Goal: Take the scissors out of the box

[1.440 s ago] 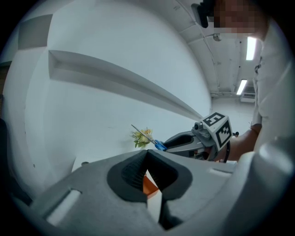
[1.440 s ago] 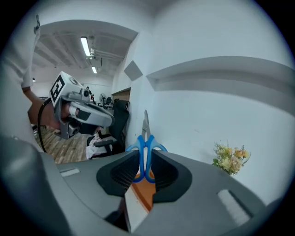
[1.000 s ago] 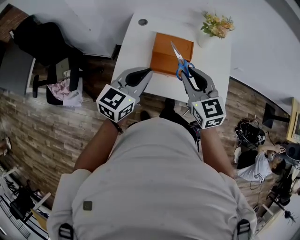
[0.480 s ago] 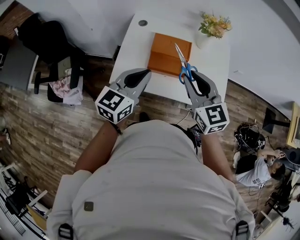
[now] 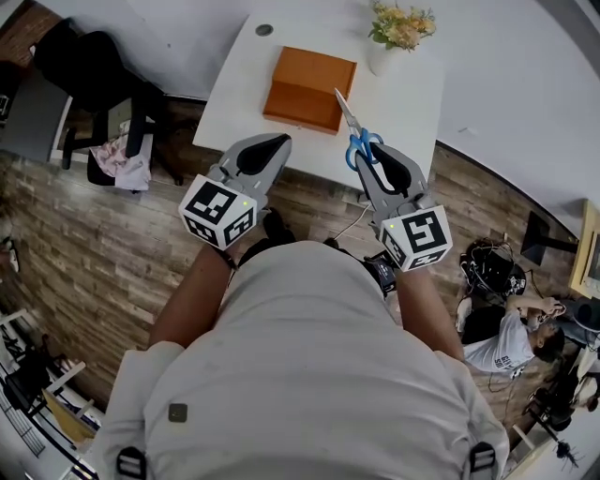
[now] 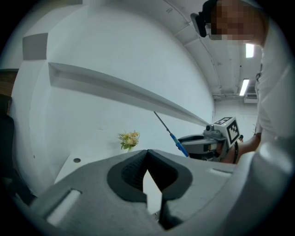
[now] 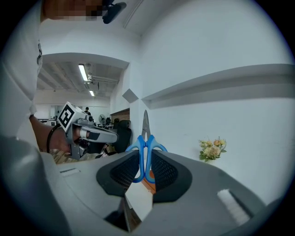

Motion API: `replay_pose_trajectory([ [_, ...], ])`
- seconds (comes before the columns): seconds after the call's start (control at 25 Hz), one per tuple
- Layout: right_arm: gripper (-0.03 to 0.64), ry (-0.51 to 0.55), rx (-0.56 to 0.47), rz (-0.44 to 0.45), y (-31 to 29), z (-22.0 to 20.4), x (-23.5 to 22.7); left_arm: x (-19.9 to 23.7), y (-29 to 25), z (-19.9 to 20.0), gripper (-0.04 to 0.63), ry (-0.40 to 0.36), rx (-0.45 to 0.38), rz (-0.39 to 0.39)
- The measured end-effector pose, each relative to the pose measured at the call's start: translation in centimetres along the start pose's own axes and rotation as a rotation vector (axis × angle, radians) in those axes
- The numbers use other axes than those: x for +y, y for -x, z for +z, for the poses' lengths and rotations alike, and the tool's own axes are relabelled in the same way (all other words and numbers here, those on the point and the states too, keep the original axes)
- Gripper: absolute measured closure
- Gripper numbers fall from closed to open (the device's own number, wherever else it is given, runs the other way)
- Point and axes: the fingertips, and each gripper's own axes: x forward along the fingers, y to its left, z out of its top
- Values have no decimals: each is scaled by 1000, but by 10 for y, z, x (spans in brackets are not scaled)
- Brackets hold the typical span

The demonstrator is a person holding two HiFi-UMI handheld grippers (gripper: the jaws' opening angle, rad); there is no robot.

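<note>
Clamping scissors point(image 5: 349, 120), right tongs point(image 7: 145, 159), orange box point(image 5: 309, 86) beyond

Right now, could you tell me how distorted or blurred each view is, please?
Head view: sharp, fisheye curves the wooden floor planks. Left gripper view: black vignette, ceiling lights blown out. Right gripper view: scissors crisp in the right claw, corners dark.

Head cam: overhead, steeply down past torso point(image 5: 300, 356) to left gripper point(image 5: 281, 141), right gripper point(image 5: 361, 152), table point(image 5: 230, 112) ahead. Gripper cams: tight behind own jaws, approx level, twd wall point(image 6: 115, 55). Shared by all 3: flowers point(image 5: 401, 26); other gripper too in each gripper cam.
</note>
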Motion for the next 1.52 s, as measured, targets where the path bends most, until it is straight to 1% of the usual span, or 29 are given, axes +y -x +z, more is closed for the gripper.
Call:
replay_pose_trajectory([
  [0.2, 519, -18, -1, 57, 40, -18, -2, -40, 7, -10, 591, 15, 0, 66],
  [0.4, 518, -24, 4, 105, 68, -36, 3, -68, 20, -25, 591, 23, 11, 124],
  [0.64, 518, -27, -9, 114, 87, -38, 22, -90, 48, -32, 591, 15, 13, 139],
  [0.92, 518, -29, -22, 89, 100, -31, 58, -96, 83, -32, 591, 6, -6, 107],
  [1.36, 518, -40, -51, 27, 113, -13, 147, -99, 167, -30, 591, -16, -32, 32],
  [1.52, 518, -56, -61, 0, 118, -15, 176, -99, 194, -32, 591, -26, -40, 7],
])
